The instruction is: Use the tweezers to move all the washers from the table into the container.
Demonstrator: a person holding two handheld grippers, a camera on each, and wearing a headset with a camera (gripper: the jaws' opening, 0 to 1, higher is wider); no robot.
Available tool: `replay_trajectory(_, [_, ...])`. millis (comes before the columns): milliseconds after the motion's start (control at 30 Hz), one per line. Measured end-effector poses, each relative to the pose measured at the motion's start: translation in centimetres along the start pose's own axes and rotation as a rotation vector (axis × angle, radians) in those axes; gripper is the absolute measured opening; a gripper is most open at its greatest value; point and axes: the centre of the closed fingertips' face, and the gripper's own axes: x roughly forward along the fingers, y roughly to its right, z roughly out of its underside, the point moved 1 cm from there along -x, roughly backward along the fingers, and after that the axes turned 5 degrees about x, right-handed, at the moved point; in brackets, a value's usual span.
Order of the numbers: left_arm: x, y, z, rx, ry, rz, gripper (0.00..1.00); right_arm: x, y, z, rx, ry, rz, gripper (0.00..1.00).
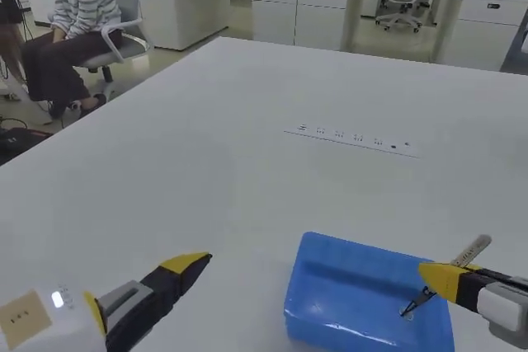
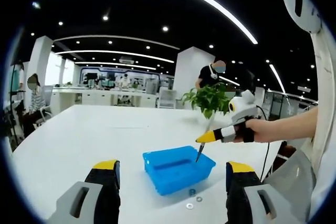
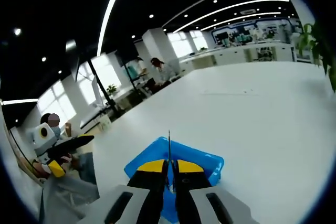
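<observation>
A blue container (image 1: 346, 286) stands on the white table (image 1: 206, 162) near its front edge. My right gripper (image 1: 439, 279) is shut on the tweezers (image 1: 417, 300), whose tip hangs over the container's right part; whether the tip carries a washer is too small to tell. The right gripper view looks along its shut jaws (image 3: 169, 169) and the tweezers (image 3: 169, 148) down to the container (image 3: 207, 162). My left gripper (image 1: 194, 264) hovers left of the container, open (image 2: 172, 169) and holding nothing. Small washers (image 2: 194, 202) lie on the table just in front of the container (image 2: 168, 174).
A seated person (image 1: 74, 14) on an office chair is at the far left, beyond the table. White cabinets (image 1: 330, 6) line the back. A row of small marks (image 1: 355, 138) crosses the table's middle. A potted plant (image 2: 210, 98) stands behind the table.
</observation>
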Motion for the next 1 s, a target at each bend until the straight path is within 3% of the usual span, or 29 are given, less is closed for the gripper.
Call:
replay_trajectory(167, [0.1, -0.1, 0.3, -0.007, -0.021, 0.0, 0.82, 1.0, 1.4, 1.1, -0.068, -0.052, 0.046, 0.03])
replay_trajectory(367, [0.1, 0.0, 0.4, 0.003, -0.023, 0.004, 0.82, 1.5, 2.3, 1.8, -0.073, -0.072, 0.061, 0.03])
replay_trajectory(800, [0.0, -0.2, 0.5, 0.006, -0.029, -0.005, 0.82, 1.6, 2.8, 2.6, -0.1, -0.089, 0.077, 0.03])
replay_trajectory(1000, [0.0, -0.1, 0.6, 0.012, -0.034, -0.003, 0.82, 1.3, 2.8, 2.6, -0.121, -0.071, 0.077, 0.04])
